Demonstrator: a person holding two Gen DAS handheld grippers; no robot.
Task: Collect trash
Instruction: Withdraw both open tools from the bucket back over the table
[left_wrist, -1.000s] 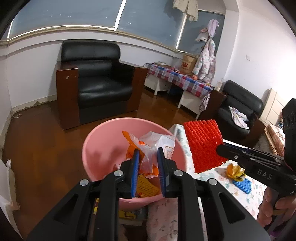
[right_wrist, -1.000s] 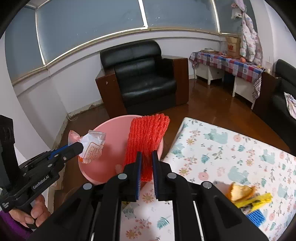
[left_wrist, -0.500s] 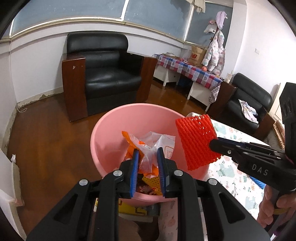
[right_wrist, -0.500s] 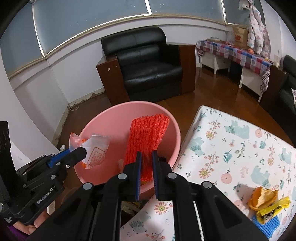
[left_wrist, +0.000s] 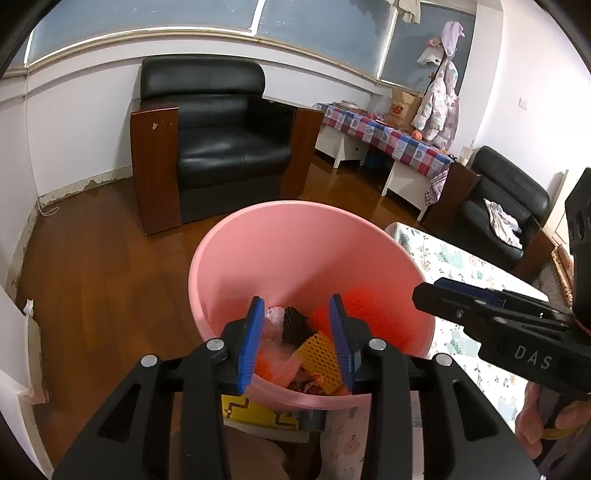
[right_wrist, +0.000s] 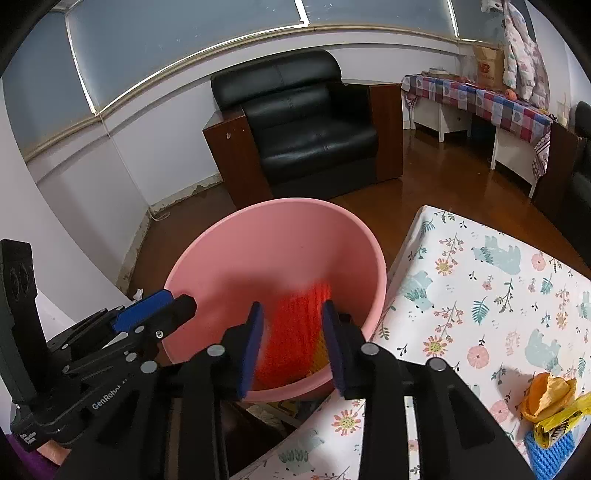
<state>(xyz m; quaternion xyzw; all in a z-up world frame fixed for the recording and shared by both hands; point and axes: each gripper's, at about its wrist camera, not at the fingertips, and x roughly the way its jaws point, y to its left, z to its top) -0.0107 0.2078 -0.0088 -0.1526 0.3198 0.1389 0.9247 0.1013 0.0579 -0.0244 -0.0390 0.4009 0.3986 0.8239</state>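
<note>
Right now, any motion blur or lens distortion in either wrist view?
Right wrist view: the red net is smeared between the open claw pads, everything else sharp. Left wrist view: crisp. Both views: fisheye bends the window rail and darkens the corners.

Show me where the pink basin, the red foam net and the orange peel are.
pink basin (right_wrist: 266, 251), right wrist view, bare inner wall.
red foam net (right_wrist: 295, 332), right wrist view, middle of the mesh inside the basin.
orange peel (right_wrist: 546, 395), right wrist view, peel's curled surface.
</note>
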